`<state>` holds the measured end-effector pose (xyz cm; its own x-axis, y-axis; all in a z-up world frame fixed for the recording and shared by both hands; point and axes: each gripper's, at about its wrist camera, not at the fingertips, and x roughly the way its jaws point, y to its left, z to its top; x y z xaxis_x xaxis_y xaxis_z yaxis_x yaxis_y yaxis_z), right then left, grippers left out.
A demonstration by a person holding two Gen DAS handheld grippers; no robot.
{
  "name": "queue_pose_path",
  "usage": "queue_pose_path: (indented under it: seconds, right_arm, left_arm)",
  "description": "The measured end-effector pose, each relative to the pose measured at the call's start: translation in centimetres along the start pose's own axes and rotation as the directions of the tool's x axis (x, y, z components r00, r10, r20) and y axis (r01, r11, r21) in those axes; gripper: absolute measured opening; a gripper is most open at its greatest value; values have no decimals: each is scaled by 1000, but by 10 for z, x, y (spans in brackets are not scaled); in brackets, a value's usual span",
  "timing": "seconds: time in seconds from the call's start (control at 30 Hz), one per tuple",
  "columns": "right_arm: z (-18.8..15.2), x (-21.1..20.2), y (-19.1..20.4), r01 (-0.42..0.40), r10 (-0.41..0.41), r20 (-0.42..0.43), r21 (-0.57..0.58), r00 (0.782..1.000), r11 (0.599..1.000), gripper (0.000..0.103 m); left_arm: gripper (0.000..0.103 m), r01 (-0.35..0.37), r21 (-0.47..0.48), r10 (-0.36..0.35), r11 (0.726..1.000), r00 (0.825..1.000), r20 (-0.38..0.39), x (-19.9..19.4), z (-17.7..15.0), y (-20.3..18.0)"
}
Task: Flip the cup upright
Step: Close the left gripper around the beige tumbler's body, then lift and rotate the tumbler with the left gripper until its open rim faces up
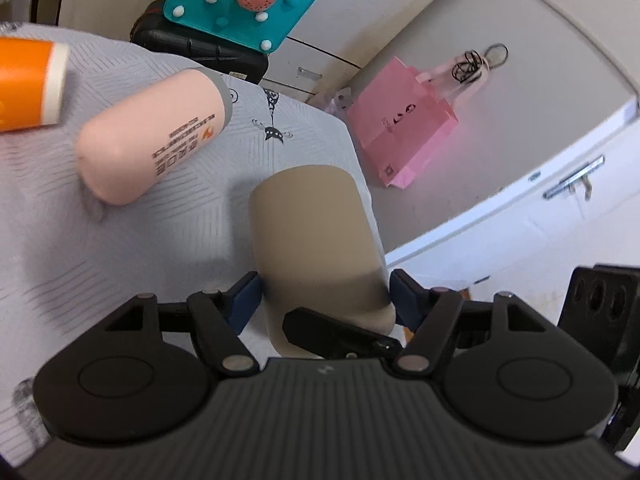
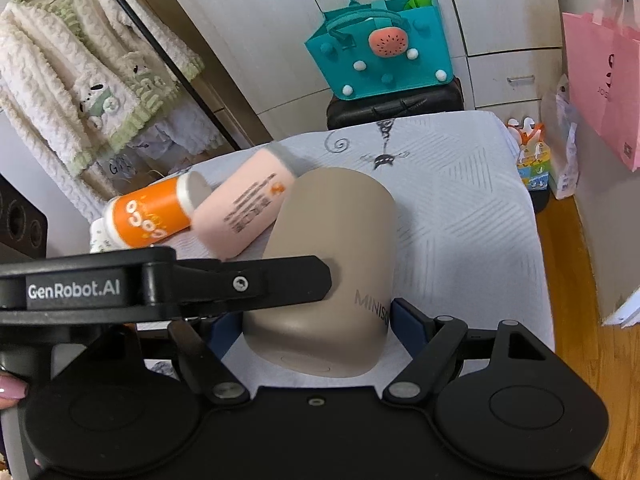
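Observation:
A beige cup [image 1: 316,236] [image 2: 340,264] marked MINISO is held over the grey patterned cloth [image 1: 120,248] [image 2: 460,216], its closed base toward the right wrist camera. My left gripper [image 1: 324,300] is shut on it, blue pads on both sides. My right gripper [image 2: 316,328] is shut on the same cup near its base. The left gripper's black finger [image 2: 256,280] crosses the cup in the right wrist view. A pink cup [image 1: 156,136] [image 2: 244,208] and an orange cup [image 1: 28,84] [image 2: 152,212] lie on their sides on the cloth.
A teal felt bag [image 1: 240,0] [image 2: 384,48] sits on a black case [image 1: 200,48] [image 2: 396,108] behind the table. A pink paper bag [image 1: 400,120] [image 2: 600,80] hangs at the right. White cabinets and a wooden floor [image 2: 580,280] lie past the table's right edge.

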<state>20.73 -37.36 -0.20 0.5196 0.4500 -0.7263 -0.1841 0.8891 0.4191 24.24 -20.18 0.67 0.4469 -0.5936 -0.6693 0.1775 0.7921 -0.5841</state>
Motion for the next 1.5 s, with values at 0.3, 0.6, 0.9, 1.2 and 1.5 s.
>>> queue_pose_path:
  seconds: [0.3,0.6,0.9,1.2,1.5]
  right_arm:
    - [-26,-16,60,-62,62,-10,-38,998,997,83]
    - [-44,3,132,-115,110,-55,-101,992,988,83]
    - [-58,43,189,-148,134,-123,-108,983,983,84]
    - [-52,78,207,-127,109,-159,-111,981,986,84]
    - [-49,97,209,-68,39,-190,-149,981,986,84]
  left_arm:
    - [69,-45,15,45,999,999,30,-78,-28,12]
    - [68,-90,-38,92,995,993,74,-149,-44,66]
    - [68,-113,-123,121,986,990,65,-190,-50,132]
    - [68,-112,-100,116,989,993,30,-183,-40,164]
    - [68,-89,-40,89,995,996,7,-164,-33,176]
